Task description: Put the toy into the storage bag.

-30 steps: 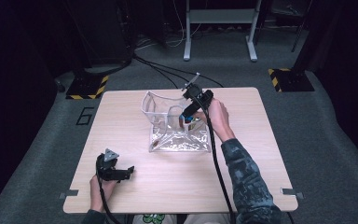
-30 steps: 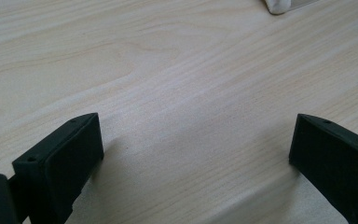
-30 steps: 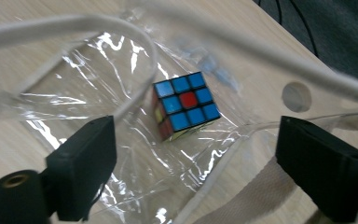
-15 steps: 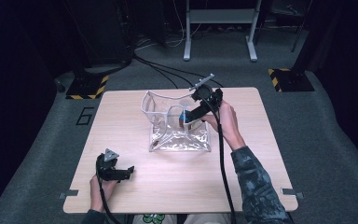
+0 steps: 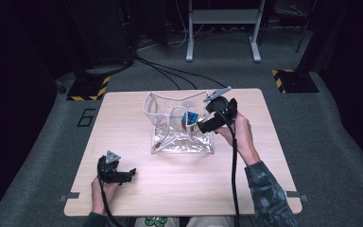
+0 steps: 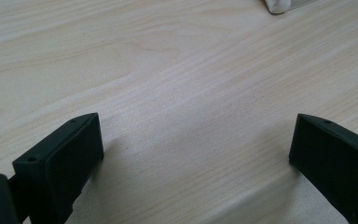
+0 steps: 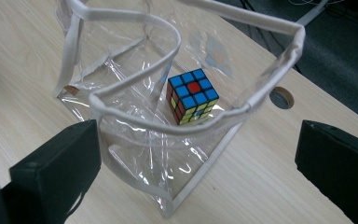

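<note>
A clear plastic bag with white fabric trim [image 5: 179,127] stands open-mouthed near the middle of the pale wooden desk [image 5: 137,118], a little toward the far edge. Inside it sits a scrambled puzzle cube with black edges [image 7: 192,95] — its top face mostly blue squares around one red centre, yellow and red squares on the sides. The cube rests on the bag's clear bottom, toward the bag's right wall.

The right gripper [image 5: 203,124], black with a grey three-cornered plate on top, is held just beside the bag's right rim, above the desk. In the right gripper view its jaws stand wide apart with nothing between them but the bag's near corner below; one jaw seems to hang over the rim, though that is hard to judge.

The left gripper [image 5: 132,172] lies low near the desk's near-left corner, well apart from the bag, held by the person's left hand [image 5: 99,189]. Its jaws are spread wide over bare wood — empty.
</note>
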The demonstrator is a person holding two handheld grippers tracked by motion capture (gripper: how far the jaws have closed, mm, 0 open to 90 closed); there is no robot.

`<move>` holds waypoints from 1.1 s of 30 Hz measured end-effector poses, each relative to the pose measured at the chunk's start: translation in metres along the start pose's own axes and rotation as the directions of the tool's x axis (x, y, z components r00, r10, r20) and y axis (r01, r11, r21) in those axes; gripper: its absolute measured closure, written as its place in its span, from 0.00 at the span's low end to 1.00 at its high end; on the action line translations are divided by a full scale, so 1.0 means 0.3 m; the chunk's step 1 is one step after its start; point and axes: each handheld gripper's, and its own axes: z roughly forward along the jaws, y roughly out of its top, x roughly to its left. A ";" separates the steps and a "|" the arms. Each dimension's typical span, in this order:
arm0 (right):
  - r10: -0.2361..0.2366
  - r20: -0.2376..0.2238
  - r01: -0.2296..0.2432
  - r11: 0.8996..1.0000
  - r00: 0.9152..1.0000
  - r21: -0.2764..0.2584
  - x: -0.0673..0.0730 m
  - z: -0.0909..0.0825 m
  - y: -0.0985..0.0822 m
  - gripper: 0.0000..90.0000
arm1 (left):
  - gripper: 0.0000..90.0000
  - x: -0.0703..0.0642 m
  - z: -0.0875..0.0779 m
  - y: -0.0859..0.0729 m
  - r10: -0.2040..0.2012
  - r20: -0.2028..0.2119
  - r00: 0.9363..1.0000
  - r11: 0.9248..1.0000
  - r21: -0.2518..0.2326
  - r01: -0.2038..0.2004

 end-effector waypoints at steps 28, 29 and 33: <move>0.112 0.062 -0.115 0.992 0.992 0.047 -0.013 -0.026 -0.324 0.00 | 0.03 0.000 -0.001 0.001 0.000 -0.009 1.000 1.000 0.001 0.000; 0.108 0.067 -0.112 0.993 0.992 0.049 -0.017 -0.024 -0.335 0.00 | 0.03 0.001 -0.001 0.001 0.000 -0.009 1.000 1.000 0.001 0.000; 0.134 0.073 -0.138 0.989 0.988 0.058 -0.024 -0.017 -0.382 0.00 | 0.03 0.000 -0.001 0.001 -0.001 -0.010 1.000 1.000 0.001 0.001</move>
